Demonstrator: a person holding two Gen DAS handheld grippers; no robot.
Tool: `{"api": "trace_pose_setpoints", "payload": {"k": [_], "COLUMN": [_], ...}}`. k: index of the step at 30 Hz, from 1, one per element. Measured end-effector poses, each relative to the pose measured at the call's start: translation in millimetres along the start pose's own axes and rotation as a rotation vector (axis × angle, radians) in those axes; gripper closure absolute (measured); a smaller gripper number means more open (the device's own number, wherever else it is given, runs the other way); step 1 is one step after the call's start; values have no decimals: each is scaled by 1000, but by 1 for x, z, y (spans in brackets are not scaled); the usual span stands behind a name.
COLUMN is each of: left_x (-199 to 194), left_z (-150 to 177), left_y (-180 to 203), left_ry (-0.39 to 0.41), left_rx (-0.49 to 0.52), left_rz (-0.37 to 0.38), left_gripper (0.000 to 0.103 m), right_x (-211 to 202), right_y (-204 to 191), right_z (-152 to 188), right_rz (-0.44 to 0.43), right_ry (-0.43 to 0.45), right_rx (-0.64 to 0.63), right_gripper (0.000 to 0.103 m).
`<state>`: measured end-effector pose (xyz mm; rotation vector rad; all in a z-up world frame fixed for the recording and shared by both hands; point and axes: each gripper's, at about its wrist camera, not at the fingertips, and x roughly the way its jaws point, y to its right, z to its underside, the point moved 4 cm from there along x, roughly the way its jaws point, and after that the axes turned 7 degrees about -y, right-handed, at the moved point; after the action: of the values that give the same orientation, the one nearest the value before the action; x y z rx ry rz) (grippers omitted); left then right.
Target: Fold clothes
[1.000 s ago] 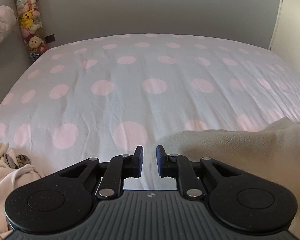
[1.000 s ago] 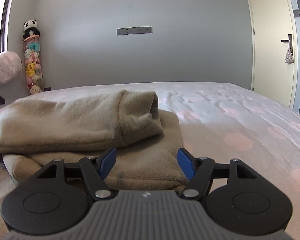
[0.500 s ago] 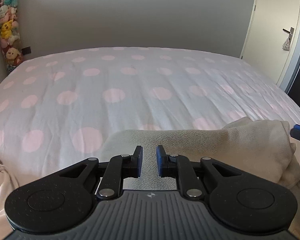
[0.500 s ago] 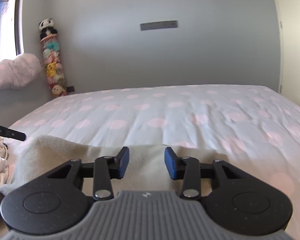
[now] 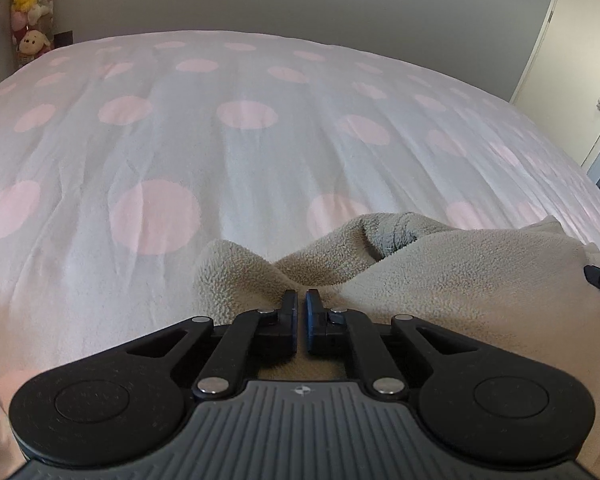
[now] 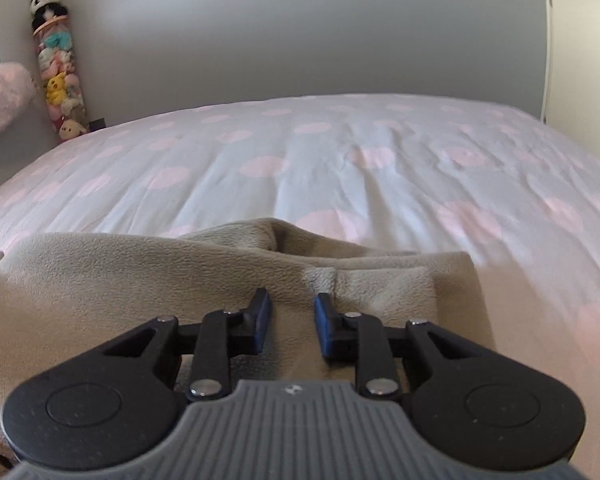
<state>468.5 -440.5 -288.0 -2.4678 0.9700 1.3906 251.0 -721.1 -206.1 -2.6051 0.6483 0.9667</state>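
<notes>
One bed with a dotted sheet carries a beige fleece garment at its near edge, soft, bulky and limp; its doubled edges offer the best hold. Left claw pinches a fleece ridge; right claw hovers parted.

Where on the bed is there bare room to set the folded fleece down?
Free: the polka-dot sheet beyond the beige fleece, out to the grey wall, and left of the fleece toward the plush-toy column. Crowded: the near edge, where the fleece lies under the left gripper and right gripper.
</notes>
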Motion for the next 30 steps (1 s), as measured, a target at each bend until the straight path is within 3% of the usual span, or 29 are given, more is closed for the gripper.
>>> {"api": "trace_pose_setpoints", "payload": {"k": [4, 5, 6, 11, 14, 17, 18, 19, 24, 26, 30], "left_x": [-3, -7, -13, -52, -77, -105, -115, -122, -152, -156, -145], "left_z": [-1, -1, 0, 11, 23, 47, 56, 65, 113, 129, 145], "left_y": [-6, -7, -9, -24, -36, -40, -39, -35, -2, 12, 30], "left_ry": [-3, -1, 5, 14, 3, -4, -5, -5, 16, 24, 10], "left_rx": [22, 34, 45, 48, 17, 8, 19, 40, 179, 232, 290], "left_rz": [8, -5, -21, -110, -155, -138, -137, -142, -163, -182, -231], "left_gripper": [102, 102, 102, 102, 101, 101, 99, 92, 55, 51, 48], "right_x": [-2, -4, -5, -30, -59, -86, -95, -103, -148, -164, -161], "right_y": [2, 3, 6, 19, 26, 30, 32, 33, 40, 43, 44], "right_z": [2, 2, 3, 5, 11, 32, 39, 46, 81, 94, 108], "right_rz": [26, 38, 54, 133, 166, 169, 170, 171, 176, 179, 208], "right_ry": [-6, -13, -26, -54, -41, -40, -40, -40, -38, -38, -51], "right_rx": [-31, -38, -41, -71, -73, -83, -87, -90, -108, -115, -126], "right_gripper": [85, 90, 103, 103, 93, 81, 72, 65, 52, 49, 44]}}
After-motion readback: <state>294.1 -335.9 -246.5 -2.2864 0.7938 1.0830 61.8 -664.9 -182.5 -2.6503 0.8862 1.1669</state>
